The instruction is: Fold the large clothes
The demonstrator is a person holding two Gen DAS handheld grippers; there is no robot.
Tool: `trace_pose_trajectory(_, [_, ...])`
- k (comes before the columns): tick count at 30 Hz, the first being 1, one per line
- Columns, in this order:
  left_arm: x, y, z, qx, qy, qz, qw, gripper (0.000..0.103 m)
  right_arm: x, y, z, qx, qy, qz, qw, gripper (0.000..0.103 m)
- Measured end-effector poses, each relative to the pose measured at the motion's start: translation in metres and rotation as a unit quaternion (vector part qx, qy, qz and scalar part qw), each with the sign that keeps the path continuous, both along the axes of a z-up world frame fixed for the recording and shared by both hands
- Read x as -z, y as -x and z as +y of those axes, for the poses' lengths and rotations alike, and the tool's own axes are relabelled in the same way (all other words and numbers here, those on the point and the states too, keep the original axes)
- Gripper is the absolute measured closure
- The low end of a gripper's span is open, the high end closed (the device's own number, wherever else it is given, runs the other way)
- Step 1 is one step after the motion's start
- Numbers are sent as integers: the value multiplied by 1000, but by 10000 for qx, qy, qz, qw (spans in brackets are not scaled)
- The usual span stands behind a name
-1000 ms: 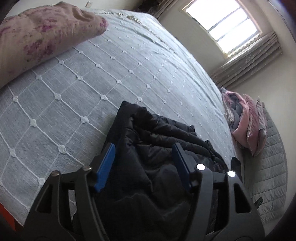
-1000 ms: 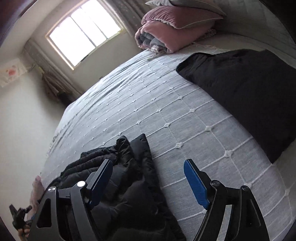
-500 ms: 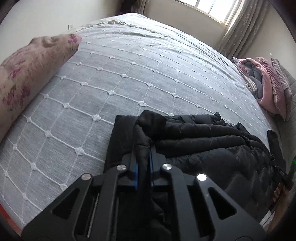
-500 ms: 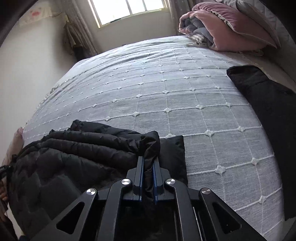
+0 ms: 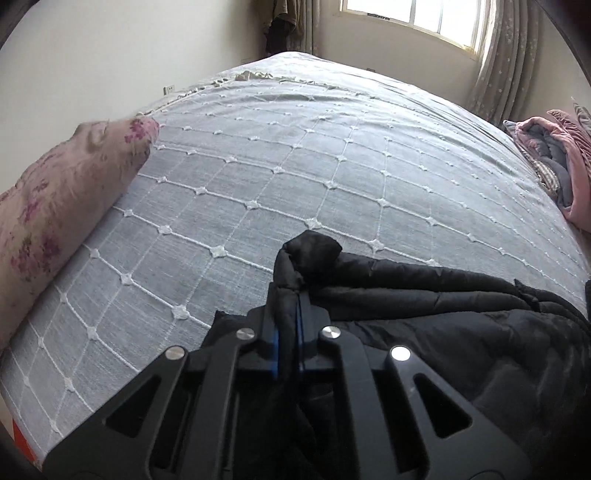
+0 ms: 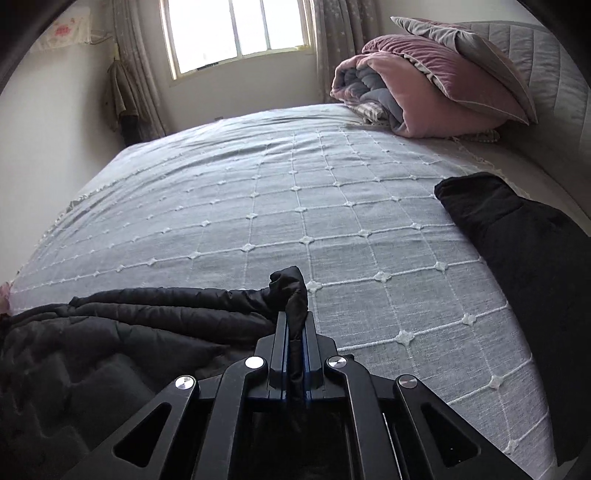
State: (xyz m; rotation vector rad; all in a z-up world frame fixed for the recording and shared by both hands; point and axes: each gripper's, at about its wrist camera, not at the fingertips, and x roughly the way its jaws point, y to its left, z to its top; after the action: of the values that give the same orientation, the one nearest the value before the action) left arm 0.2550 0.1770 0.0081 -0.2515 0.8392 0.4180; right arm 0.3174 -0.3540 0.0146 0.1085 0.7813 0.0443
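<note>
Left wrist view: the left gripper point(image 5: 287, 317) is clamped on a bunched corner of a black quilted jacket point(image 5: 443, 314), its blue pads pressed together on a fold of the fabric. The jacket lies crumpled at the near edge of a grey bedspread point(image 5: 295, 166) stitched in a white diamond grid, its bulk spreading to the right. A floral pillow point(image 5: 62, 192) rests at the left edge; a rolled pink quilt point(image 5: 561, 166) sits far right beneath a curtained window point(image 5: 417, 18).

Right wrist view: the right gripper point(image 6: 293, 332) is likewise pinched shut on the jacket's point(image 6: 129, 332) opposite corner, a nub of cloth standing up between its pads. From here the garment trails to the left along the near edge. A second dark garment point(image 6: 524, 258) lies apart at the right, and the pink quilt point(image 6: 424, 96) is stacked under a grey cushion point(image 6: 461, 44) at the far right.

With both corners secured and the body still heaped, the step in hand appears to be the spread-out before any fold. The next move likely calls for lifting both corners together, drawing them apart to tension the edge, then carrying the jacket onto the open middle of the bedspread and laying it flat, clear of the other garment.
</note>
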Motion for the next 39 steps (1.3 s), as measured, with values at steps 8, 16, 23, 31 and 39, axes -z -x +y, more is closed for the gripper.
trace_pose_trajectory(8, [19,-4,6,-254,152,-80,9995,92,25,-23,2,93,225,221,9995,98])
trace_pose_trajectory(16, [31,-7,11,-361,243,-3,9991,80,45,-29,6,479,817,582,9938,98])
trace_pose_trajectory(23, [4,15,17,-463,304,-351,9978,58,34,-20,-17,729,87,573,9957,85])
trace_pose_trajectory(31, [-76,74,-32,92,631,-952,9934,39,-38,55,-16,934,-1366,-270,9859,15])
trace_pose_trajectory(39, [-30,75,-175,1844,587,-155,9810,28,-41,115,124,-1123,-259,-149,9932,16])
